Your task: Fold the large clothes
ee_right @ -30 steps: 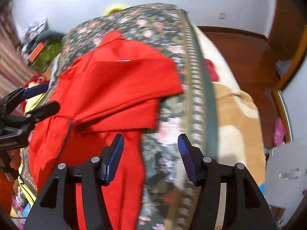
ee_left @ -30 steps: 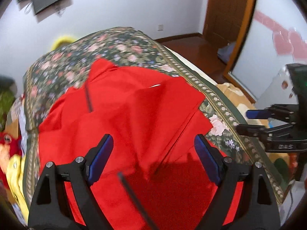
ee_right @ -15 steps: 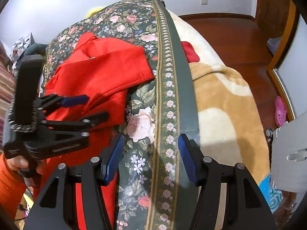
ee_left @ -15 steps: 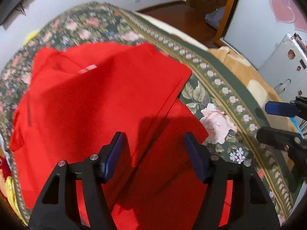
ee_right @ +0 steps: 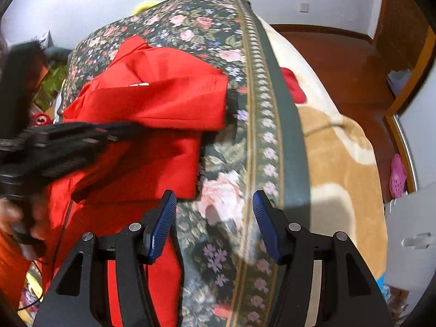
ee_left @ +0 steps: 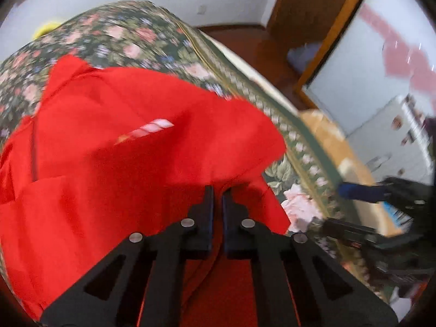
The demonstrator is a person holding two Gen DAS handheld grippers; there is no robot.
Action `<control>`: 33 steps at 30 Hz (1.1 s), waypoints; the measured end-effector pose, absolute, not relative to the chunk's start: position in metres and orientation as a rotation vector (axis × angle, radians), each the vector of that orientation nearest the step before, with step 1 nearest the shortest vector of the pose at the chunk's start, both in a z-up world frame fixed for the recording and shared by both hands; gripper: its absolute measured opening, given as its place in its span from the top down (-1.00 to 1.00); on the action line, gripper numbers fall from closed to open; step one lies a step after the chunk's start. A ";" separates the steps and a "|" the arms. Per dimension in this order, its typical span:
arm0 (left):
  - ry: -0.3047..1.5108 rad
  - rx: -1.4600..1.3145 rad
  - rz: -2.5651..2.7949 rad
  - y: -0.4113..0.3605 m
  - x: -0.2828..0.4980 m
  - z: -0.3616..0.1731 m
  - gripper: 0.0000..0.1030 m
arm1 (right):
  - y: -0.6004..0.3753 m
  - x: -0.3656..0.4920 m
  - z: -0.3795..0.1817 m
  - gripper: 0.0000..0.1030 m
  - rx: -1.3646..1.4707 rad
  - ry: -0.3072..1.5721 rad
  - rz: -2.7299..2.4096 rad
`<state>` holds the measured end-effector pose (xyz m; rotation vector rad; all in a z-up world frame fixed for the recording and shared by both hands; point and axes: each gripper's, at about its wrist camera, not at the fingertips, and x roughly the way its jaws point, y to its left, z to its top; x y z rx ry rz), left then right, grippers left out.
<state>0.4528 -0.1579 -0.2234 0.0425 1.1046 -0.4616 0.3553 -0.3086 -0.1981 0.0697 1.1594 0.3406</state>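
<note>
The soft, light red garment (ee_left: 114,147) lay half-folded on the bed (ee_right: 218,35); the left gripper (ee_left: 217,190) had just clamped its near edge, the right gripper (ee_right: 214,204) gaped empty.

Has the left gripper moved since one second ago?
Yes. The left gripper went down to the red garment on the floral bedspread and closed on it.
</note>
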 end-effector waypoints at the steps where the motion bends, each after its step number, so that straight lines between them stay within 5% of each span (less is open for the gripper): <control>1: 1.087 0.017 -0.459 -0.147 0.450 -0.214 0.93 | -0.305 0.359 -0.198 -0.06 0.063 1.161 0.342; 13: 0.864 -0.090 -0.209 0.019 0.388 -0.136 0.95 | -0.230 0.382 -0.220 -0.06 0.007 1.231 0.423; 27: 1.087 -0.398 -0.073 0.119 0.322 -0.261 0.94 | -0.212 0.376 -0.229 -0.19 -0.055 1.236 0.363; 30: 1.103 -0.436 -0.054 0.124 0.316 -0.273 0.83 | -0.211 0.375 -0.230 -0.21 -0.053 1.235 0.348; 33: 1.087 -0.490 0.002 0.140 0.307 -0.280 0.51 | -0.211 0.374 -0.231 -0.25 -0.047 1.234 0.337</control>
